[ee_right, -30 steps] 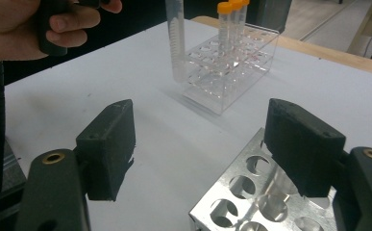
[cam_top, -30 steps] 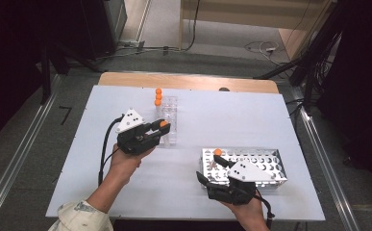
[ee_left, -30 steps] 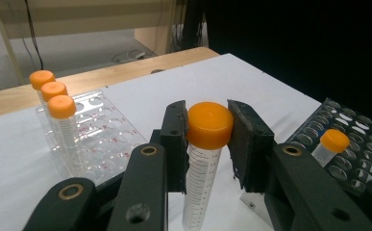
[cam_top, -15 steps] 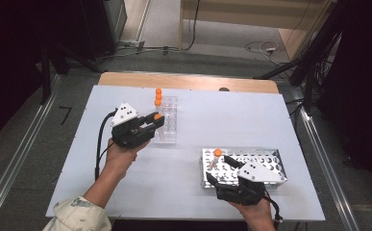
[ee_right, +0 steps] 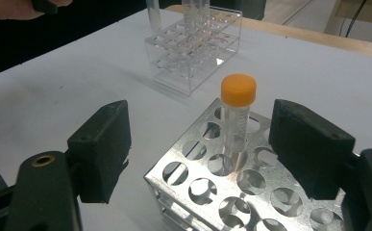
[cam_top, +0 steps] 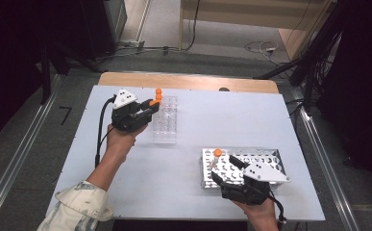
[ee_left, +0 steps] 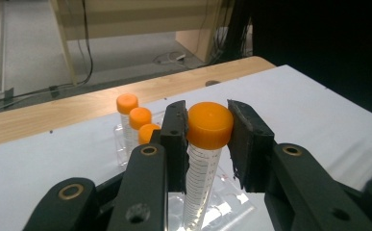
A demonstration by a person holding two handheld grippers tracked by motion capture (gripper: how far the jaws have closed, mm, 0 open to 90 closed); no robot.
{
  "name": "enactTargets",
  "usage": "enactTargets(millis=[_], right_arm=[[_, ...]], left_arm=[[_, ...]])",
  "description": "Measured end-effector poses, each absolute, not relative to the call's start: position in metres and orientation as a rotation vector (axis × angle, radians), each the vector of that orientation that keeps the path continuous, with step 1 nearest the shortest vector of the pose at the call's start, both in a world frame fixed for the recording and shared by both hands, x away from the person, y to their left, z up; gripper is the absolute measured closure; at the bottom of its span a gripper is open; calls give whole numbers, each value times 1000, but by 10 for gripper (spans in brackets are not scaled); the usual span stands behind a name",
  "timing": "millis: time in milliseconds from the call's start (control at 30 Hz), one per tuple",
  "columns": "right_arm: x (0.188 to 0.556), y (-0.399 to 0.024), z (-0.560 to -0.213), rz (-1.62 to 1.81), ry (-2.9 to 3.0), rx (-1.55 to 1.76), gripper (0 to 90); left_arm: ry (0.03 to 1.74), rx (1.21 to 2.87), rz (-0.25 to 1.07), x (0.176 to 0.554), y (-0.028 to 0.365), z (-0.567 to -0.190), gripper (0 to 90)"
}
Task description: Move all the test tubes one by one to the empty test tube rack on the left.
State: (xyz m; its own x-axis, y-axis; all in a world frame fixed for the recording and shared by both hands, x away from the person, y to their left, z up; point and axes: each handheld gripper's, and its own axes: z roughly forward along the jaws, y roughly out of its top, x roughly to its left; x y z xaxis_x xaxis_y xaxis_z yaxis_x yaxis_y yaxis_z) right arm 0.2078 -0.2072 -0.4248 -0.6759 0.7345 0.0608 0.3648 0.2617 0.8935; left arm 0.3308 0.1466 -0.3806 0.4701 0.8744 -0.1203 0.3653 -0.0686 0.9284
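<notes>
Your left claw point(ee_left: 207, 144) grips a tube point(ee_left: 204, 159) by its cap for the clear rack point(cam_top: 166, 120); your right claw point(ee_right: 200, 154) gapes around the metal rack's point(ee_right: 231, 197) tube point(ee_right: 238, 115), untouched.

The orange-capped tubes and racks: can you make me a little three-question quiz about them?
1. True or false: the left claw is shut on a tube.
2. How many capped tubes stand in the metal rack?
3. The right claw is: A) open, B) shut on a tube.

Key: 1 true. 2 one, the tube in the metal rack. 3 A.
</notes>
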Motion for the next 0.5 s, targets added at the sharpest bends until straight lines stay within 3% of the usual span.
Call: enactTargets(millis=[500], right_arm=[[208, -206, -427, 1385, 2181, 1006, 214]], left_arm=[[1112, 1621, 641, 355, 145, -382, 706]])
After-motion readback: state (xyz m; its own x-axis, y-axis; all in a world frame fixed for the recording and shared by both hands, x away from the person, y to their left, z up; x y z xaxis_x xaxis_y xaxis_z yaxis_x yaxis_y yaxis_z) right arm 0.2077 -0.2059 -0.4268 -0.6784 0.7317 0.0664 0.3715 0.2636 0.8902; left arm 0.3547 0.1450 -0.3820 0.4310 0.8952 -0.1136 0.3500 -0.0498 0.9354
